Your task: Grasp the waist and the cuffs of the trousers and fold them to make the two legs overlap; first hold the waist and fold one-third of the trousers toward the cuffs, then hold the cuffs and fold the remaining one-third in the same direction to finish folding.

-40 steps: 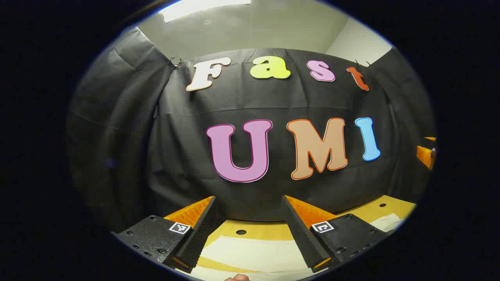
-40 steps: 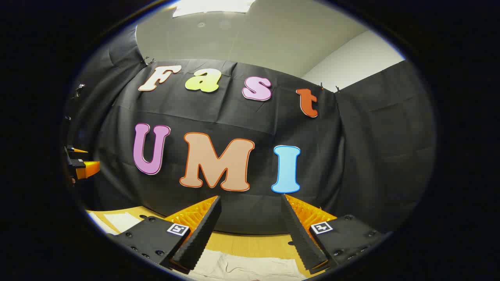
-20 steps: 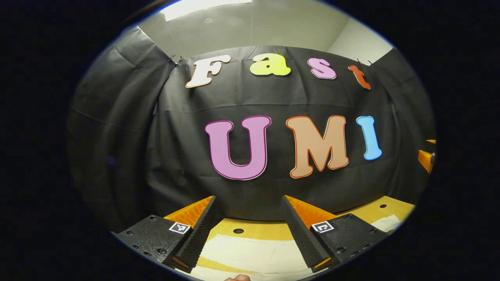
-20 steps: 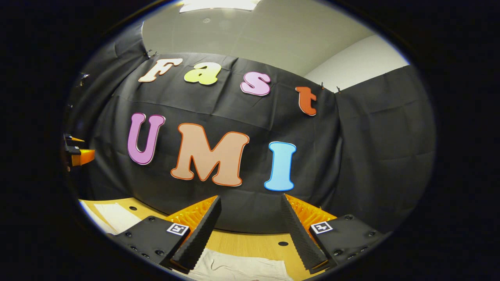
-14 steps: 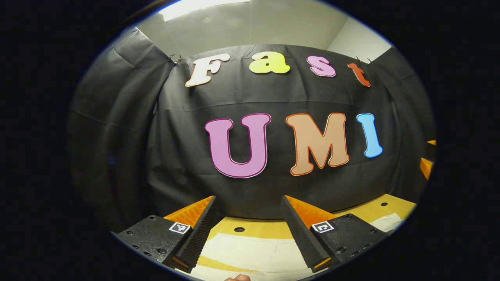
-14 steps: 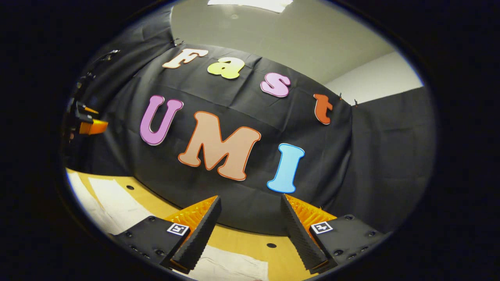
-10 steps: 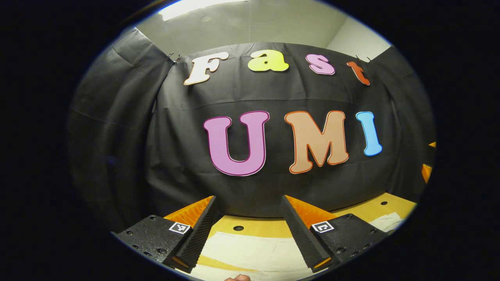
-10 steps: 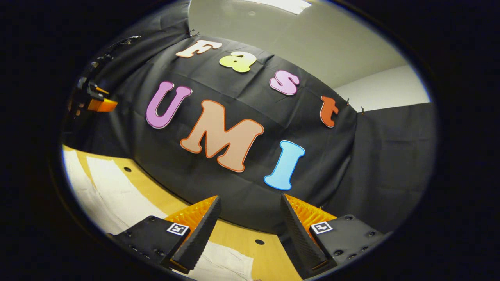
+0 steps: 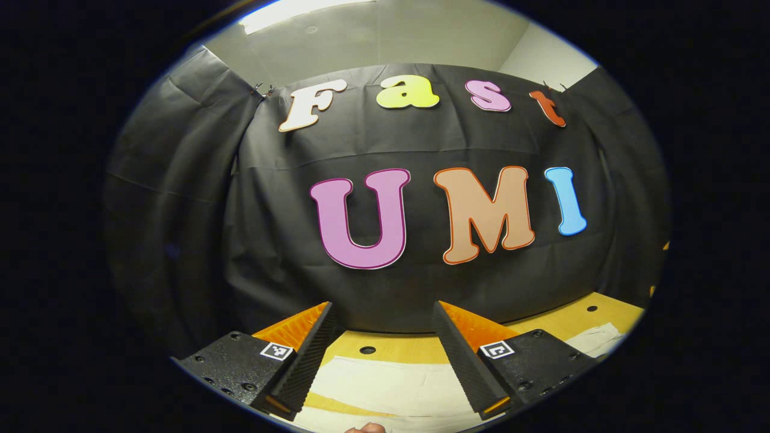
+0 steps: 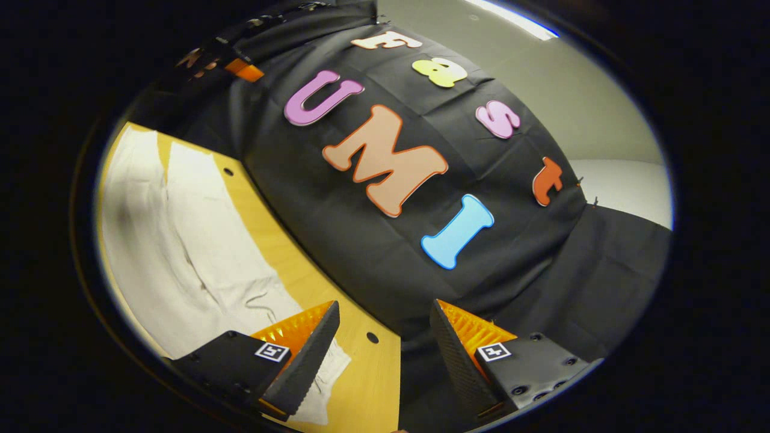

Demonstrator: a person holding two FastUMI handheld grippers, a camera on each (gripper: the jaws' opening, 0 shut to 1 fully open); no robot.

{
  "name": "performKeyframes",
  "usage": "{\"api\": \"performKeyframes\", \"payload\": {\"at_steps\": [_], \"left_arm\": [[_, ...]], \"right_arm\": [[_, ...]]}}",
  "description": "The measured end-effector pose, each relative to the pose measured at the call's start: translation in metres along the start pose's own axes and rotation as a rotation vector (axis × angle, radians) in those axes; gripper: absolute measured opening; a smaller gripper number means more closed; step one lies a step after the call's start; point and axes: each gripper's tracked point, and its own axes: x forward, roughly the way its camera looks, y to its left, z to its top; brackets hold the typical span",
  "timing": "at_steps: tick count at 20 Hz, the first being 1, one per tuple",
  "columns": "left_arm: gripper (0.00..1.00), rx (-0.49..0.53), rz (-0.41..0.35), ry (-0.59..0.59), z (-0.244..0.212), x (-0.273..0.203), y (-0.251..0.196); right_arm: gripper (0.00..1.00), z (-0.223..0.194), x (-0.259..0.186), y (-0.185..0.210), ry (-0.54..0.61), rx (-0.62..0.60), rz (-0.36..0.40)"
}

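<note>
The right gripper (image 10: 382, 361) stands with its jaws wide apart and nothing between them, rolled steeply so the table (image 10: 337, 397) slants across the lower left of the right gripper view, where the pale trousers (image 10: 198, 240) lie flat with both legs side by side. The left gripper (image 9: 382, 361) is likewise spread and empty, held above a pale stretch of cloth at the bottom centre of the left gripper view. From such a tilt, I judge a descent could pinch one layer or miss the edge, leaving the legs misaligned.
</note>
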Motion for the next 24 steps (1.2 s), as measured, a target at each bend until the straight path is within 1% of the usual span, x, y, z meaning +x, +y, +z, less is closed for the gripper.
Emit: {"api": "performKeyframes", "payload": {"at_steps": [1,3,7,8,9,11,16,17,18,19,20,22,23,24], "left_arm": [[0.96,-0.004,0.001,0.004,0.000,-0.001,0.001],[0.96,-0.005,0.001,0.012,-0.003,-0.002,0.000],[0.96,0.002,0.004,0.007,0.000,-0.006,-0.001],[0.99,0.003,0.008,0.009,-0.001,-0.006,-0.001],[0.96,0.003,0.009,0.014,-0.003,-0.007,-0.001],[0.96,0.004,0.016,0.027,-0.008,-0.010,0.000],[0.96,0.021,0.031,0.043,-0.015,-0.015,0.004],[0.96,0.025,0.034,0.043,-0.015,-0.016,0.006],[0.96,0.026,0.037,0.041,-0.014,-0.016,0.007],[0.98,0.027,0.040,0.042,-0.015,-0.017,0.007],[0.96,0.027,0.041,0.043,-0.015,-0.016,0.008],[0.96,0.029,0.042,0.045,-0.016,-0.017,0.007],[0.96,0.032,0.042,0.048,-0.017,-0.016,0.008],[0.96,0.036,0.042,0.049,-0.018,-0.016,0.008]], "right_arm": [[0.98,-0.010,-0.004,0.004,0.015,-0.018,0.015],[0.98,-0.023,-0.009,0.016,0.038,-0.044,0.056],[0.97,-0.054,-0.026,0.050,0.078,-0.132,0.167],[0.97,-0.060,-0.030,0.059,0.081,-0.148,0.194],[0.97,-0.066,-0.033,0.066,0.087,-0.166,0.220],[0.97,-0.078,-0.039,0.079,0.101,-0.208,0.269],[0.98,-0.126,-0.061,0.110,0.164,-0.306,0.394],[0.97,-0.135,-0.064,0.116,0.178,-0.321,0.414],[1.00,-0.143,-0.068,0.120,0.190,-0.331,0.432],[0.98,-0.150,-0.070,0.124,0.204,-0.345,0.449],[0.98,-0.155,-0.074,0.129,0.217,-0.354,0.468],[0.97,-0.171,-0.084,0.136,0.241,-0.371,0.505],[1.00,-0.176,-0.087,0.140,0.251,-0.382,0.521],[0.98,-0.179,-0.091,0.144,0.259,-0.397,0.536]]}}
